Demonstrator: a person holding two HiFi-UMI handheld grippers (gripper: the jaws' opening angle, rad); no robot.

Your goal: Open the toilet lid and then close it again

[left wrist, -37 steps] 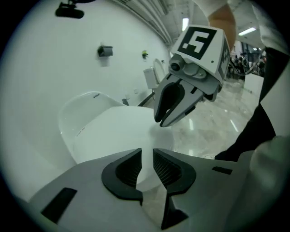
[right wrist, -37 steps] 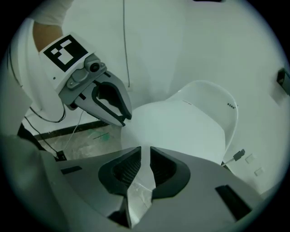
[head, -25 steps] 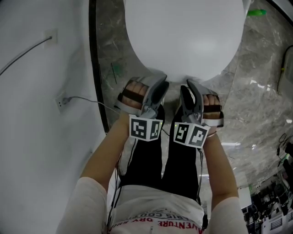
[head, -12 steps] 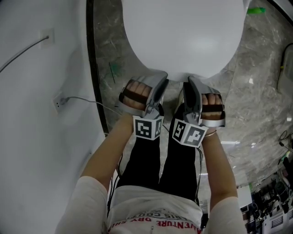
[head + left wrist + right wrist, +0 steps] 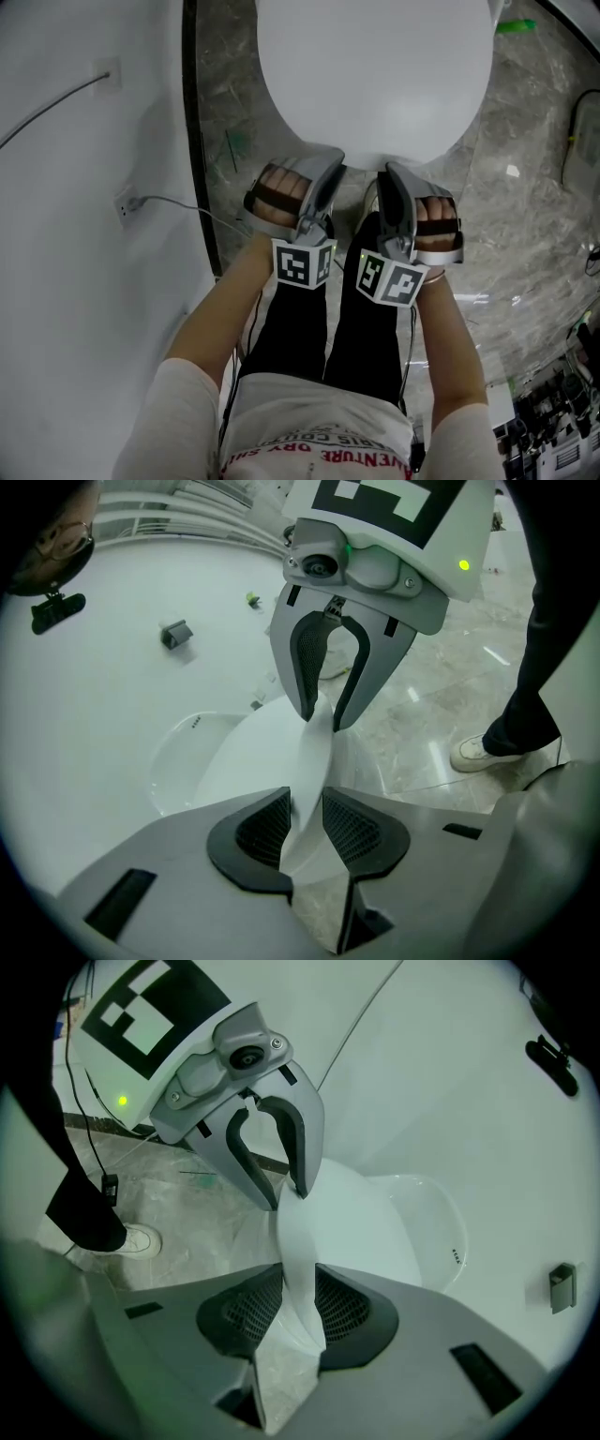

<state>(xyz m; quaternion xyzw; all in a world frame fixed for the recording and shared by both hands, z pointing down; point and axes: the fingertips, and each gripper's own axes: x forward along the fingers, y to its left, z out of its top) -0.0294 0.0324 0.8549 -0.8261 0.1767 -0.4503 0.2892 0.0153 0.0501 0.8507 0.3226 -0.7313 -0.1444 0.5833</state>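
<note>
The white toilet lid [image 5: 375, 75] fills the top middle of the head view. Both grippers hold its front edge side by side. My left gripper [image 5: 328, 167] has just been closing its jaws, and the lid's rim [image 5: 314, 752] runs between its pads [image 5: 267, 827], which touch it. My right gripper [image 5: 392, 171] is shut on the same rim [image 5: 298, 1241], pinched between its dark pads [image 5: 342, 1307]. Each gripper view shows the other gripper [image 5: 323, 710] [image 5: 281, 1190] clamped on the rim opposite. The lid's front stands a little off the white bowl [image 5: 178, 752].
A white wall [image 5: 75, 234] with a socket and cable [image 5: 127, 204] runs along the left. Grey marble floor [image 5: 534, 187] lies right of the toilet, with a green object [image 5: 514, 26] and cables at far right. The person's dark-trousered legs [image 5: 328, 328] stand directly below.
Both grippers have crept slightly toward the lid's front edge and up. The lid's outline looks a little narrower and its front edge a touch higher.
</note>
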